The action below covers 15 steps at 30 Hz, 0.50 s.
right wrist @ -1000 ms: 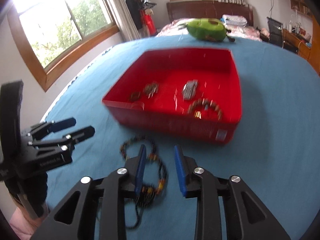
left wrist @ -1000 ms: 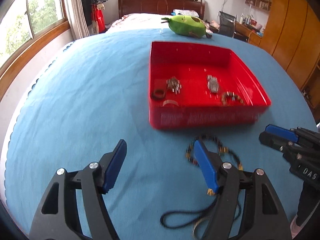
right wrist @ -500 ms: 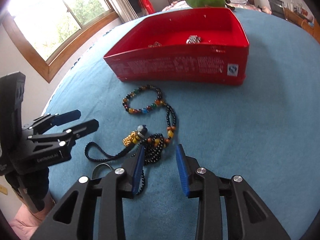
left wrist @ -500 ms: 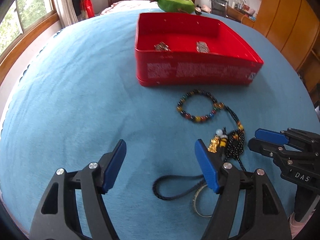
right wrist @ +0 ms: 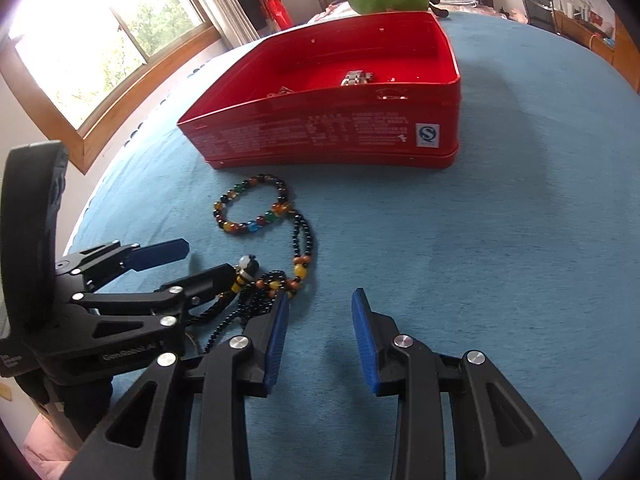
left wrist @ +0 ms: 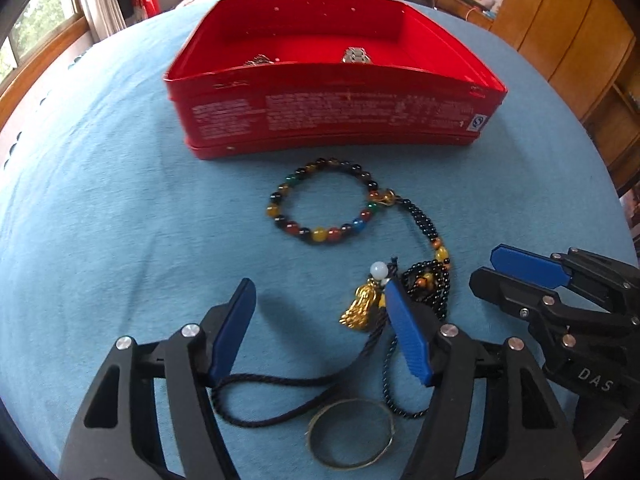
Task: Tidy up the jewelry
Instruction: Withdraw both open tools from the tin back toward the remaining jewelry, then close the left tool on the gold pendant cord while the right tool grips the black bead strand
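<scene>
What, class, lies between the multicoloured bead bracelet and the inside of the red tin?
Only the red tin's own near wall: the multicoloured bead bracelet lies on the blue cloth just before it, so it must be lifted over.

A red tin (left wrist: pixel 340 120) sits open toward the far edge of the blue cloth (left wrist: pixel 120 220), holding a metal watch band (left wrist: pixel 357 56). In front of it lies a bracelet (left wrist: pixel 324 200) of coloured beads, flat in a ring. Nearer lie a black bead necklace (left wrist: pixel 428 280), a gold charm (left wrist: pixel 360 308) on a cord, and a thin bangle (left wrist: pixel 350 432).
</scene>
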Tool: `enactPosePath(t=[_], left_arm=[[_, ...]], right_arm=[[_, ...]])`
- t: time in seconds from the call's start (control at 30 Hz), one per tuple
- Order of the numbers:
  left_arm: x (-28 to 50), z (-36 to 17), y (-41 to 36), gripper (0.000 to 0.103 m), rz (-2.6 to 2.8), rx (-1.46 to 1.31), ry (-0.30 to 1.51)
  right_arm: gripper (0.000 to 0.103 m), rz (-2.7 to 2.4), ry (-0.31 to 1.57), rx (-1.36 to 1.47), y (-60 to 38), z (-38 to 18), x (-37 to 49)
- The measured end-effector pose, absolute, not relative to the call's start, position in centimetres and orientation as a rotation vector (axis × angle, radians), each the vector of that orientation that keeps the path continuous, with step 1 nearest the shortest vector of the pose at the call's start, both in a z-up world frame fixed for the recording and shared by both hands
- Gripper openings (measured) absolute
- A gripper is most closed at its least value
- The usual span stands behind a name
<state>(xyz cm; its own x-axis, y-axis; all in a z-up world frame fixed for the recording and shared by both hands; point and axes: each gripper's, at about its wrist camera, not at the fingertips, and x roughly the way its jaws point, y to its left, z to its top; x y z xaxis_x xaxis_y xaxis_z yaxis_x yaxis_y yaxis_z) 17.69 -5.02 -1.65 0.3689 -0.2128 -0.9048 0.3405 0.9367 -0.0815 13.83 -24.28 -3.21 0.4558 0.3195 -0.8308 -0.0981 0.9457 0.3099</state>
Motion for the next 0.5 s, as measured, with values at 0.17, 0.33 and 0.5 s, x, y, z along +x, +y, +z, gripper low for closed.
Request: enactPosePath(t=[0.17, 0.33, 0.5], left_arm=[[17.9, -1.9, -5.5, 0.054, -0.360, 0.134, 1.125], [18.1, -2.0, -5.2, 0.048, -0.355, 0.129, 1.126], [18.6, -1.7, -4.1, 0.038, -0.323, 0.098, 1.131]], right_arm=[[0.033, 0.254, 1.067, 0.229, -24.7, -3.2, 13.8], [0.033, 0.264, 1.073, 0.228, -24.5, -3.5, 14.2], [0.033, 0.268, 1.070, 0.236, -24.7, -3.6, 14.4]])
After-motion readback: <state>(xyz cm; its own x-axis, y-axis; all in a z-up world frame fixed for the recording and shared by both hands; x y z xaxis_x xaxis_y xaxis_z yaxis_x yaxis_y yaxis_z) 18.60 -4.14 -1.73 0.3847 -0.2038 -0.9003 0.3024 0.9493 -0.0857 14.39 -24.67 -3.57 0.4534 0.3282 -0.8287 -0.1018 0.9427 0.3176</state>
